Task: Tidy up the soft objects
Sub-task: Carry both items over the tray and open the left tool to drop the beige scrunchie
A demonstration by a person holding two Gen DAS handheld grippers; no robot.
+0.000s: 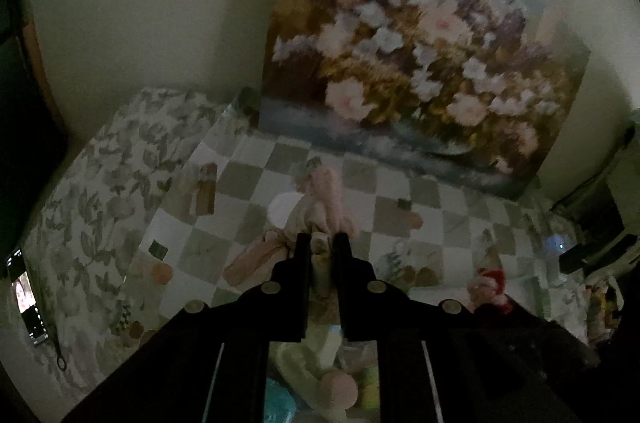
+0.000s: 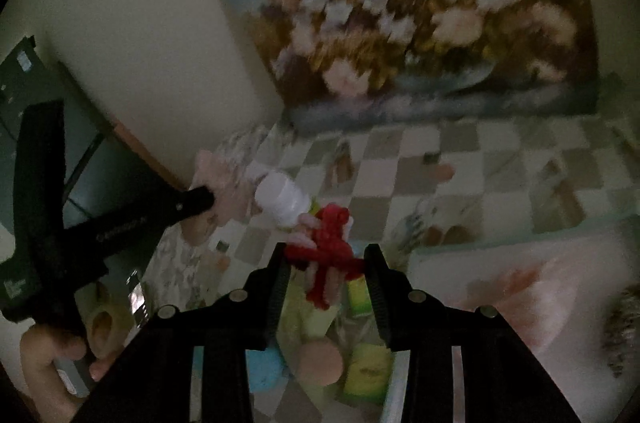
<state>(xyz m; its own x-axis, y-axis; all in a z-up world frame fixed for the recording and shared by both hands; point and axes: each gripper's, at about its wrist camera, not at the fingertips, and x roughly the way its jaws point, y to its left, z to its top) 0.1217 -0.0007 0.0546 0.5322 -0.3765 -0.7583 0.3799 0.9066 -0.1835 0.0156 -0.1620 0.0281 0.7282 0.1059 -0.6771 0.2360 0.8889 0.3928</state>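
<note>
Below both grippers a bin (image 2: pixel 394 379) is holding one peach ball (image 2: pixel 320 363), one blue piece and two yellow-green blocks (image 2: pixel 368 371). One left gripper (image 1: pixel 322 243) is pinching a pink plush toy (image 1: pixel 330 199), its jaws nearly together. One right gripper (image 2: pixel 326 255) is standing half spread, a red knitted doll (image 2: pixel 332 251) lying between its jaws over the bin. One checkered cloth (image 2: pixel 460 159) is covering the table.

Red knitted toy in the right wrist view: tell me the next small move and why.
Probably lower it a little, then release. The red knitted toy hangs between the fingers of the right hand-held gripper, which look wide apart, directly above the clear bin that already holds a round peach-coloured soft ball and yellow-green sponges.
</note>
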